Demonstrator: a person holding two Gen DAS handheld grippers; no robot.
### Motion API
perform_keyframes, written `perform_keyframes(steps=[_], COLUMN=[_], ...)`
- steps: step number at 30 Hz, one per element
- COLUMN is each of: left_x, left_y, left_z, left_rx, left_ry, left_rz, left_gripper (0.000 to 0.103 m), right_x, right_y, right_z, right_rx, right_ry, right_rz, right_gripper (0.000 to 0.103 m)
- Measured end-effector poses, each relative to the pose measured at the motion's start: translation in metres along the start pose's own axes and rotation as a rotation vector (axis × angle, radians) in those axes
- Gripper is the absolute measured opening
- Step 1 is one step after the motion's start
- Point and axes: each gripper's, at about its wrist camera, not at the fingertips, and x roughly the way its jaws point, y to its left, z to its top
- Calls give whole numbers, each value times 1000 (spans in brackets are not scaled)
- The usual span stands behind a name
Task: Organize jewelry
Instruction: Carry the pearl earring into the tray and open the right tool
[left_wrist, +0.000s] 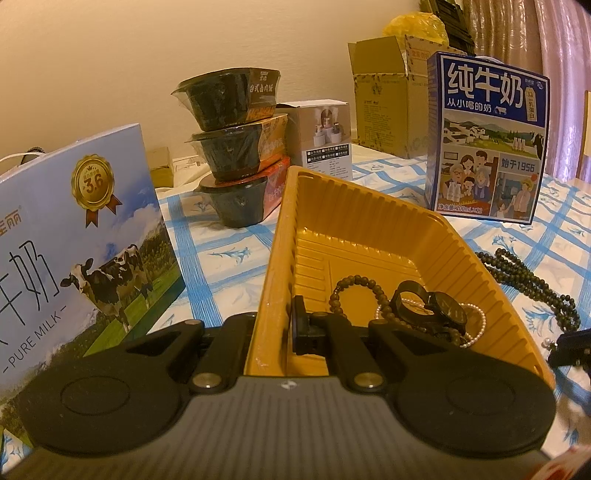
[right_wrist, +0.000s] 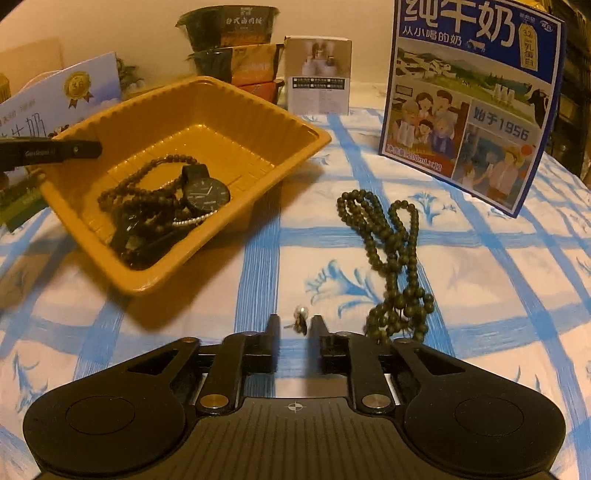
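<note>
A yellow plastic tray (left_wrist: 354, 206) (right_wrist: 258, 110) sits on the blue-checked tablecloth. It holds a black watch (left_wrist: 439, 310) (right_wrist: 207, 192), a brown bead bracelet (left_wrist: 354, 288) (right_wrist: 147, 173) and a white pearl strand (left_wrist: 476, 325) (right_wrist: 192, 220). My left gripper (left_wrist: 273, 328) is shut on the tray's near left wall, one finger inside and one outside. A long dark green bead necklace (right_wrist: 391, 254) (left_wrist: 532, 284) lies on the cloth right of the tray. My right gripper (right_wrist: 294, 328) is open low over the cloth, with a small earring (right_wrist: 301, 319) between its fingertips.
A blue milk carton box (right_wrist: 472, 96) (left_wrist: 487, 136) stands at the back right. A light blue milk box (left_wrist: 74, 251) stands left of the tray. Stacked black food bowls (left_wrist: 236, 147), a small white box (left_wrist: 325, 136) and a brown cardboard box (left_wrist: 388, 96) stand behind.
</note>
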Motion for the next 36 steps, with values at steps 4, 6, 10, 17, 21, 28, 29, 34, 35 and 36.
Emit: perform_keyframes(steps=[4, 6, 10, 17, 21, 28, 29, 34, 35, 36], left_x=[0, 0, 0, 0, 0, 0, 0, 0, 0, 0], left_y=[0, 0, 0, 0, 0, 0, 0, 0, 0, 0], left_z=[0, 1, 1, 0, 0, -1, -1, 0, 0, 0], left_rx=[-2, -2, -2, -8, -8, -8, -8, -5, -4, -4], left_ry=[1, 1, 1, 3, 3, 4, 3, 3, 3, 3], left_rz=[0, 0, 0, 1, 2, 2, 2, 2, 2, 2], left_gripper=[4, 4, 4, 4, 4, 4, 4, 4, 4, 4], right_x=[-4, -1, 7, 5, -2, -28, -31, -39, -39, -38], right_y=[4, 3, 7, 3, 3, 6, 7, 17, 20, 22], right_z=[-3, -2, -2, -3, -1, 19, 24, 48, 52, 56], right_rx=[-25, -21, -40, -5, 12, 43, 48, 68, 69, 69], right_ry=[-32, -32, -21, -21, -41, -132, -146, -200, -206, -208], right_rz=[-28, -19, -35, -31, -38, -1, 12, 88, 100, 114], right_gripper=[33, 33, 33, 12, 12, 12, 12, 12, 12, 12])
